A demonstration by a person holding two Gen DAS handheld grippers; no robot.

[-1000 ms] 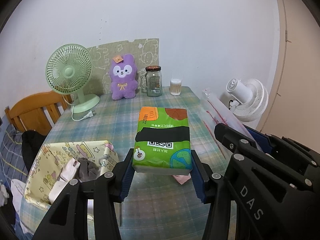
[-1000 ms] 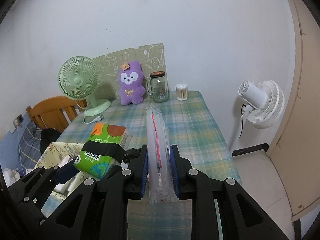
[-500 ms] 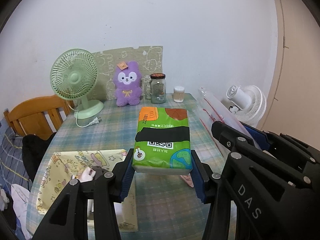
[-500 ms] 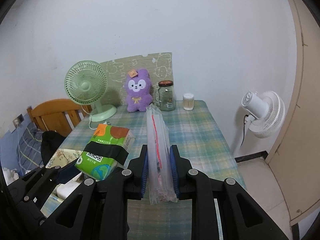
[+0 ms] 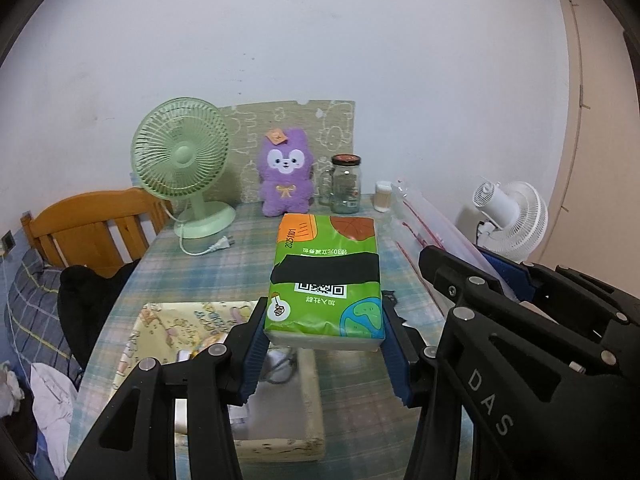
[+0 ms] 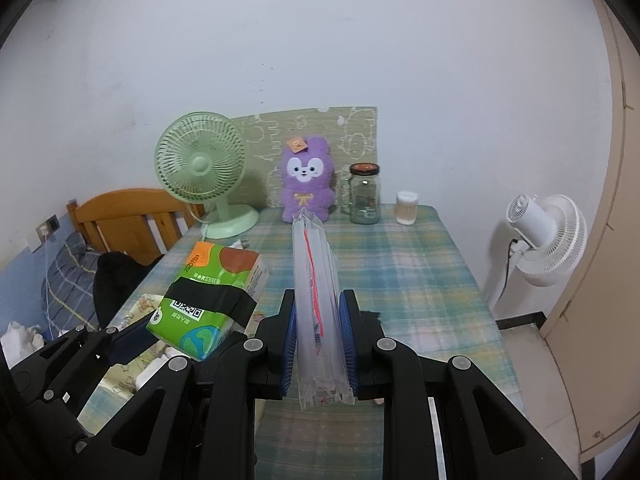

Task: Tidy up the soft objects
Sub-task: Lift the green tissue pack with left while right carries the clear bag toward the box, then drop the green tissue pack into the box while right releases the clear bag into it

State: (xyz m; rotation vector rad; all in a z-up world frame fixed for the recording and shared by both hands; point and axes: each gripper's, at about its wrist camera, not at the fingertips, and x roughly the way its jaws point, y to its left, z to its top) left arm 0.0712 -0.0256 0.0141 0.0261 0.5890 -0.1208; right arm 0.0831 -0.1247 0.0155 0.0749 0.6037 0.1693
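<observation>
Tissues (image 5: 325,280), clamped in left gripper (image 5: 324,344), lie long-axis toward twelve; box (image 5: 276,412) at six (right gripper (image 6: 318,344) pinches bag (image 6: 316,300)).

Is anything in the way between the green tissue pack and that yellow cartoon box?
Nothing visible. The tissue pack, clamped in the left gripper, hangs just above the yellow box, whose open top already holds some soft things.
</observation>
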